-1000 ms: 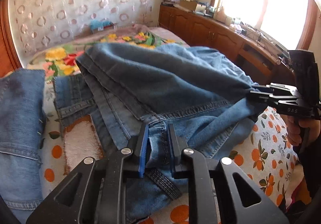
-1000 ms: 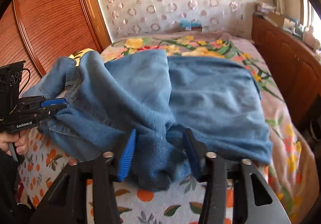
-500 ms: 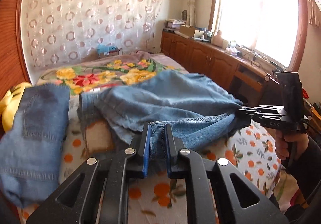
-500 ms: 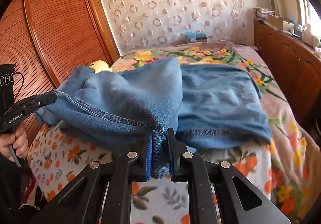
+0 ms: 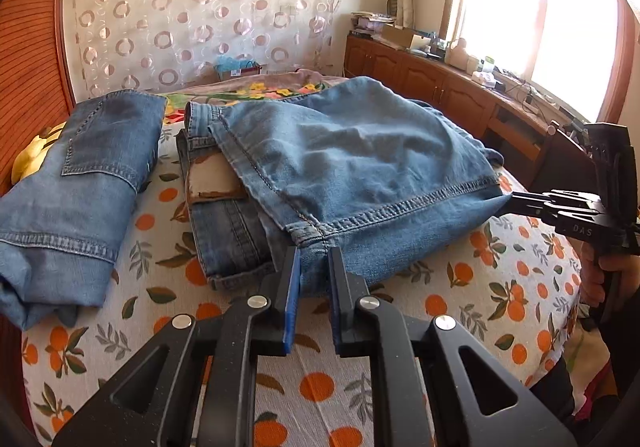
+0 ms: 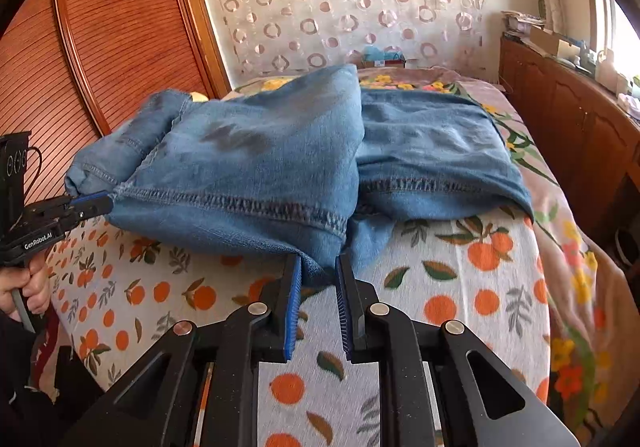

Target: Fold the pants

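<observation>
Folded jeans [image 5: 76, 183]: near end cut by the frame's left edge.
Waistband [image 5: 224, 215]: mostly covered by the folded-over leg [image 5: 360, 163].
Clutter on cabinet [image 5: 472, 59]: too small to identify.

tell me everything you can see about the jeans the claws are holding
The jeans are mid-blue denim, faded, with stitched hems. They lie folded over on the orange-print bedsheet, waistband toward the far side. The left claw and right claw each pinch a hem corner, stretching that edge between them.

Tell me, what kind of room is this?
Probably a bedroom. There is a bed with a fruit-print sheet, jeans being folded on it, wooden cabinets under a window, and a curtain.
</observation>
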`<state>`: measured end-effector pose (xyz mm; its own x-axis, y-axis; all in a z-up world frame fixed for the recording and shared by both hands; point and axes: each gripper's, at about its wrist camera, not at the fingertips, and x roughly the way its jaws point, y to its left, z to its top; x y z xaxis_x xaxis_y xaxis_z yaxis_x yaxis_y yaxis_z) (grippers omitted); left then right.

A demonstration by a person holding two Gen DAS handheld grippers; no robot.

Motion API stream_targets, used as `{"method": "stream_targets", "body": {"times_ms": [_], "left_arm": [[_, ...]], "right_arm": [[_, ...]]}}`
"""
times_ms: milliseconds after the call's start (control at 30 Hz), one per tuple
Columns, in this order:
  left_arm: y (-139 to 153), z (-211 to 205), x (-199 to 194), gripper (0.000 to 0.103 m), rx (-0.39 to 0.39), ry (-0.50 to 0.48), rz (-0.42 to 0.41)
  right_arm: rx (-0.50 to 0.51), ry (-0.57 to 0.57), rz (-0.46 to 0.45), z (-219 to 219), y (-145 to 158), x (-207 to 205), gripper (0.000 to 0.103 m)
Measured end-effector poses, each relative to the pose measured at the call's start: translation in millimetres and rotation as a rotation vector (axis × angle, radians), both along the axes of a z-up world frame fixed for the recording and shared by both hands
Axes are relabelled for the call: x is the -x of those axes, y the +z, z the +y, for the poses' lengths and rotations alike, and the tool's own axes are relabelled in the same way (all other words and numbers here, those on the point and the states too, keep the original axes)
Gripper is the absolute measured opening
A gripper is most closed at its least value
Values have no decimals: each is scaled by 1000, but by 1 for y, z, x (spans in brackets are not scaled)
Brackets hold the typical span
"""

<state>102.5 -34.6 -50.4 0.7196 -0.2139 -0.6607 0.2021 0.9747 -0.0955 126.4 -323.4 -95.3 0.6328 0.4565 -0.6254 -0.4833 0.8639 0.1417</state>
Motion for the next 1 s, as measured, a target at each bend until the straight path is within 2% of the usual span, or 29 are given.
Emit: {"method": "stream_targets", "body": {"times_ms": [200,400,433,600,733,833,1000], "left_arm": [[5,3,4,17,-12,18,2],[14,15,-8,46,-2,35,-5],[16,17,-12,48,-5,41,-15],[16,25,-37,48,-21,52,-19],[13,34,-64,48,-13,65,3],[13,39,-86,48,-10,79,8],[12,48,-123,48,-14,100,27]], "right_arm": [[-34,-5,-14,-9,12,8,17],[-23,-27,-55,-7,23,6,18],[-15,-28,-60,-5,24,3,20],[29,-9,-74,8,29,-16,26],[44,9,-82,16,33,-39,36],[56,15,-91,23,37,-59,43],[84,25,-86,35,39,-103,48]]}}
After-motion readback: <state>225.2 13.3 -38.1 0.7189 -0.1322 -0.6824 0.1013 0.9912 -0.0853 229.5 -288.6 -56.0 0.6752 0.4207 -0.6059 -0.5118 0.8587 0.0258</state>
